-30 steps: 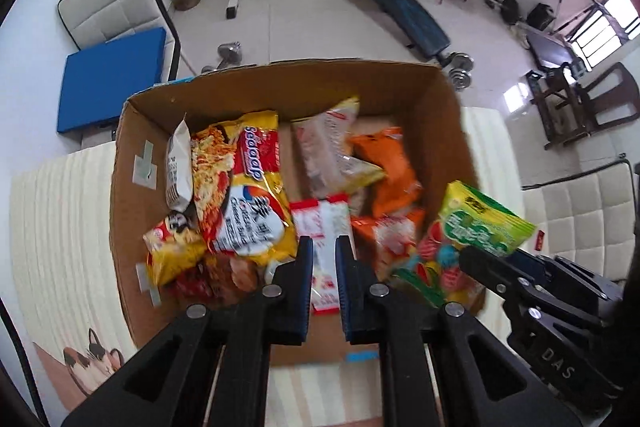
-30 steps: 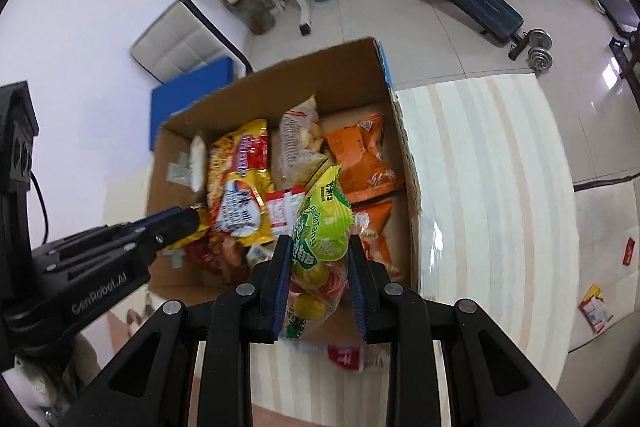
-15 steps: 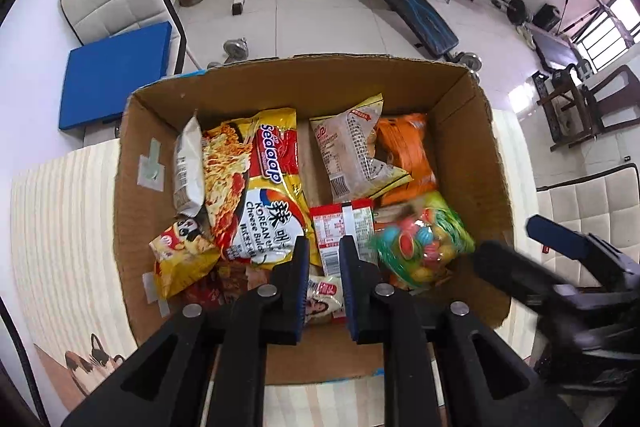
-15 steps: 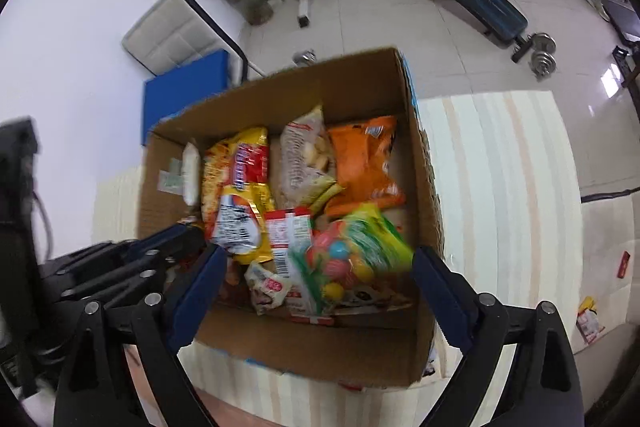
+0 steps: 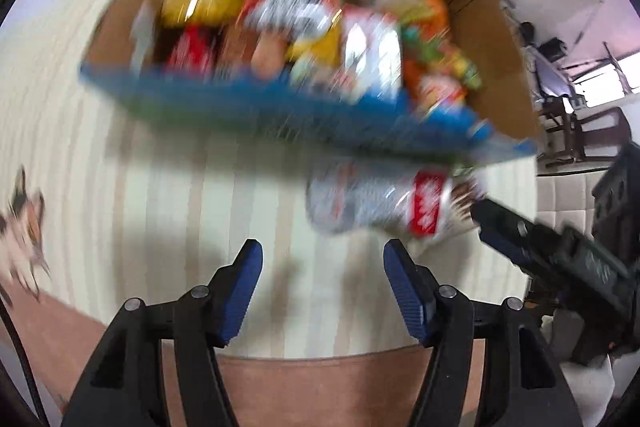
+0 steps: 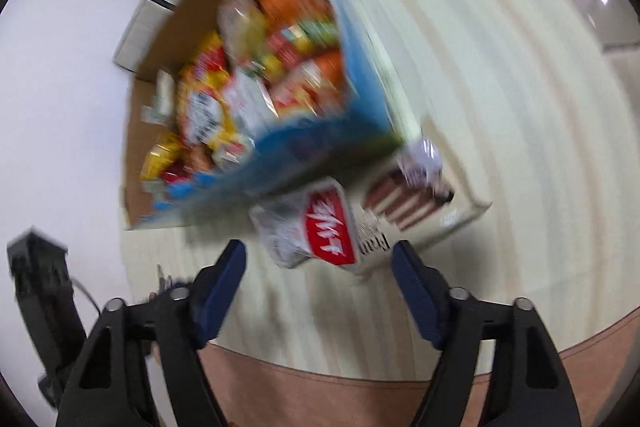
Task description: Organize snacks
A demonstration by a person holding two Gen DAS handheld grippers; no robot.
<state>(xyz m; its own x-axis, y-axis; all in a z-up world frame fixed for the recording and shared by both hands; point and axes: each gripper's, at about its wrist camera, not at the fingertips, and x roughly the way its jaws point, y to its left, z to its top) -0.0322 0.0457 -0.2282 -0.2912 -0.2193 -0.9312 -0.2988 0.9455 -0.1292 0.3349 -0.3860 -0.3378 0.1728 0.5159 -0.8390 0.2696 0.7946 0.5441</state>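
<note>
Candy now lies in the box point(image 6: 168, 39); we swing both empty grippers, left point(image 5: 322, 281) opening, right point(image 6: 318, 277) closing, probably toward the lower-center packet point(image 6: 308, 231).

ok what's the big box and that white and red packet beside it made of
Box: looks like corrugated cardboard, matte brown inside, printed blue outside. White and red packet: seemingly thin plastic film, glossy and crinkled, with bright glare streaks. Motion blur leaves both uncertain.
</note>
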